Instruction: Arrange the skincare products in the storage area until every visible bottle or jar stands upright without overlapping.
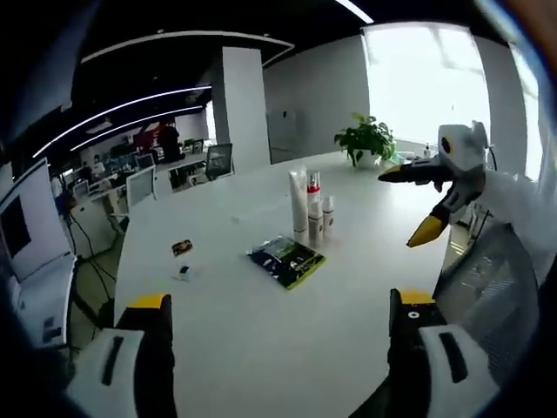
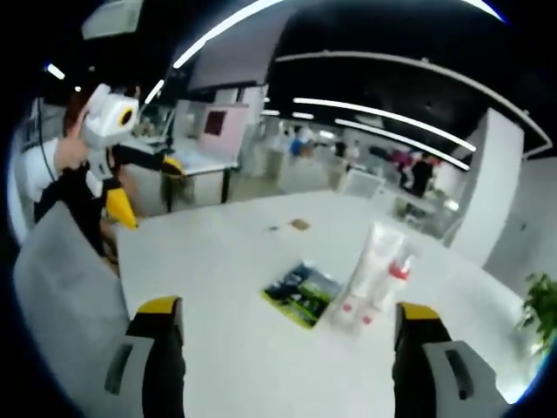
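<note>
Bottles stand clustered near the middle of the white bench: a tall white tube, a bottle with a red cap touching it, and a small white bottle just beside those, all upright as far as the left gripper view shows. A dark flat packet with a green edge lies on the bench just in front of them, and two small items lie well apart toward the far edge. The left gripper hovers above the near bench with its jaws spread wide and nothing between them; the right gripper is likewise wide apart and empty, aimed at the same cluster from the other side, with the packet just beside it. Both are well apart from the products, so the work appears to be at the approach or checking stage. The bottles seem crowded, perhaps touching, so the next move probably calls for bringing one gripper down around a single bottle without knocking its neighbours, then setting it down clear of the rest. A potted plant sits at the far end.
</note>
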{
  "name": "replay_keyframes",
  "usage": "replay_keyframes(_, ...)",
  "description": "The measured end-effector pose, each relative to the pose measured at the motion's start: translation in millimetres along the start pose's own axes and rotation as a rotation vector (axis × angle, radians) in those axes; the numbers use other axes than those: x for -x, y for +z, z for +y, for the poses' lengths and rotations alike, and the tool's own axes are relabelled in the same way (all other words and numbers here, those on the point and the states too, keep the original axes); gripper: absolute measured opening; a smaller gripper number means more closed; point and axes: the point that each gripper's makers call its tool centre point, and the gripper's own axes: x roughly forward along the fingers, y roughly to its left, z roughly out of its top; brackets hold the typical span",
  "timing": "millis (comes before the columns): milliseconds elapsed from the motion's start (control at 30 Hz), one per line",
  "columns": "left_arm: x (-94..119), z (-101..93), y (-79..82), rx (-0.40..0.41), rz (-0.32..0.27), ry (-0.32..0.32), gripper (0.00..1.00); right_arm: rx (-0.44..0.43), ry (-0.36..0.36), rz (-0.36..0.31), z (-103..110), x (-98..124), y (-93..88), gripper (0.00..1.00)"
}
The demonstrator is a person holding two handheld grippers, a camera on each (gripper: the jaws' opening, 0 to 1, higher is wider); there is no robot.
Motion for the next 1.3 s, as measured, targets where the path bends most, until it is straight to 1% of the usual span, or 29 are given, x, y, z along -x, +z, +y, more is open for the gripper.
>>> replay_keyframes(67,1,2.3,-2.6,0.011,0.018,0.014,0.99,0.013,0.001,0.006,-1,1,-1.7,0.99)
replay_keyframes(167,2,4.4,-3.9,0.002,0.026,0.033,0.99,0.018,0.002,-0.003,-6,3,-2.6,0.99)
replay_keyframes(300,4,7.2,0.2,0.022,-0.002,0.059,0.99,0.02,0.012,-0.009,-7,2,-2.8,0.99)
replay_keyframes(400,4,9.3,-1.9,0.019,0.01,0.062,0.99,0.025,0.01,-0.011,-7,1,-2.1,0.99)
replay_keyframes(600,2,18.2,0.6,0.016,0.007,0.063,0.99,0.023,0.001,-0.003,-6,0,-1.8,0.99)
replay_keyframes(700,0,24.6,-1.3,0.011,0.008,0.048,0.99,0.024,-0.006,-0.001,-5,-1,-1.4,0.99)
replay_keyframes(800,-1,23.2,-2.5,0.007,0.005,0.023,0.99,0.009,-0.019,-0.007,-4,-2,1.3,0.99)
replay_keyframes(867,-2,23.6,-4.0,0.001,0.008,0.004,0.99,0.01,-0.031,0.007,-4,-3,2.0,0.99)
replay_keyframes(900,-3,26.2,-5.6,0.002,0.012,-0.002,0.99,0.024,-0.043,0.012,-4,-4,3.5,0.99)
replay_keyframes(933,-5,33.0,-9.2,0.005,0.015,-0.01,0.99,0.03,-0.049,0.019,-4,-5,4.3,0.99)
replay_keyframes(1000,-5,34.6,-8.7,0.007,0.011,-0.022,0.99,0.036,-0.058,0.029,-3,-9,7.2,0.99)
replay_keyframes(1033,-6,35.5,-7.7,0.005,0.004,-0.033,0.99,0.039,-0.06,0.029,-1,-11,10.6,0.99)
replay_keyframes(1100,-6,36.9,-7.9,0.003,0.01,-0.04,0.99,0.052,-0.058,0.032,3,-17,16.3,0.99)
replay_keyframes(1233,-9,51.1,-9.8,-0.002,0.009,-0.049,0.99,0.083,-0.059,0.04,9,-31,25.5,0.99)
replay_keyframes(1300,-11,53.2,-8.0,0.001,-0.008,-0.062,0.99,0.086,-0.061,0.04,11,-38,30.4,0.99)
